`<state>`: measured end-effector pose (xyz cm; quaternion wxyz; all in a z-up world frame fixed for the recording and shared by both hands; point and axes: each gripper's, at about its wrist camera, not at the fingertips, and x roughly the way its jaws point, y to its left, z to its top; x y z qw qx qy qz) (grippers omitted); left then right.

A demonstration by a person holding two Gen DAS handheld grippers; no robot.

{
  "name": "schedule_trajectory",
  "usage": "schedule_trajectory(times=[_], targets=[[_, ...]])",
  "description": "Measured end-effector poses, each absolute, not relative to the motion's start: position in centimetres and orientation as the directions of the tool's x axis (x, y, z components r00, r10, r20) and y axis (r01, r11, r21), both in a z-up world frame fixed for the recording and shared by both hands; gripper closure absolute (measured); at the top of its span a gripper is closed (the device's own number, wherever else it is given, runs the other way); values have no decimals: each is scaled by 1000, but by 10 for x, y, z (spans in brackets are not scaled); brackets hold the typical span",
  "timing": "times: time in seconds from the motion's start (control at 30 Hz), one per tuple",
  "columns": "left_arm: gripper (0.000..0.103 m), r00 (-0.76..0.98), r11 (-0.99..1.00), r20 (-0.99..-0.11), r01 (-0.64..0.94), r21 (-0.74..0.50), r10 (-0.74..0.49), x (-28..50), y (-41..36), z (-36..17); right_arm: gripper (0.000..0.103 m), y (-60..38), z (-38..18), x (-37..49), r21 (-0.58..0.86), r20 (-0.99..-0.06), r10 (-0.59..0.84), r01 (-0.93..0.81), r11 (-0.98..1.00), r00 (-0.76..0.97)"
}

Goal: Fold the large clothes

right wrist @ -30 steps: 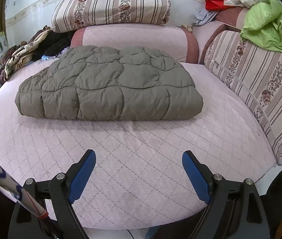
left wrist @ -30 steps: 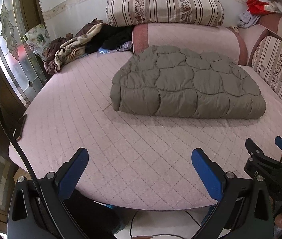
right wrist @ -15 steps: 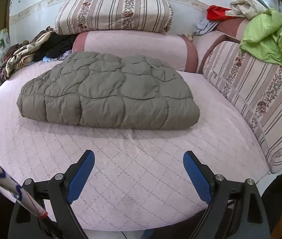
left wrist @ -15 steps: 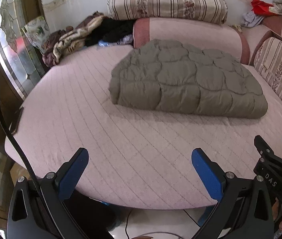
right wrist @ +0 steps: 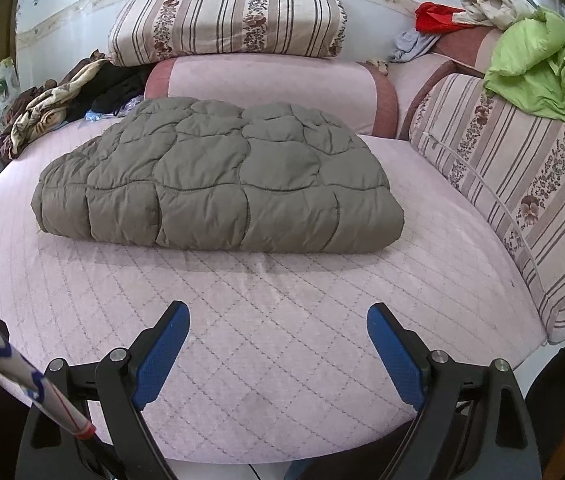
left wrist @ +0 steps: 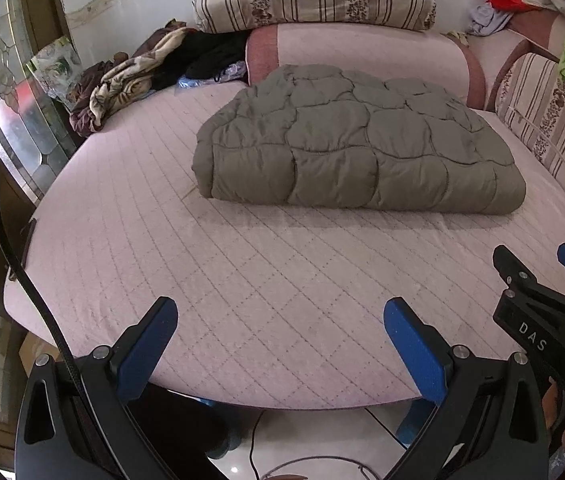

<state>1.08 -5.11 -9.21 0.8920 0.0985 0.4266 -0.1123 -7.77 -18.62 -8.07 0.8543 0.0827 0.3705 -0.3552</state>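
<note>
A grey-green quilted padded garment (left wrist: 354, 148) lies folded into a thick bundle on the round pink quilted bed (left wrist: 242, 288). It also shows in the right wrist view (right wrist: 218, 184), in the middle of the bed (right wrist: 282, 320). My left gripper (left wrist: 280, 316) is open and empty above the bed's near edge, well short of the garment. My right gripper (right wrist: 278, 322) is open and empty, also near the front edge. The right gripper shows at the right of the left wrist view (left wrist: 538, 280).
Striped pillows (right wrist: 226, 20) and pink bolsters (right wrist: 274, 92) line the back. A striped cushion (right wrist: 522, 184) runs along the right. Loose clothes (left wrist: 130, 76) are piled at the back left, a green cloth (right wrist: 542, 64) at the back right. A glass panel (left wrist: 6, 120) stands at left.
Both grippers have drawn back and tilted a little; the garment sits slightly higher in both views. The garment itself has not moved. Both grippers stay open.
</note>
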Motion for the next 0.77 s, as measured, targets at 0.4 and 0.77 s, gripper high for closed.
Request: schedule_trajectory(times=[0.4,0.77], targets=[[0,577,961,-807,273,48,-124,16,-46,-100,10,-182,-90,-74,-147,-715,-532,647,749,453],[0,577,971,-811,234,49,-98,27,-36,-105,10,-181,-96,-57,-154,-733,-515,629,762,445]])
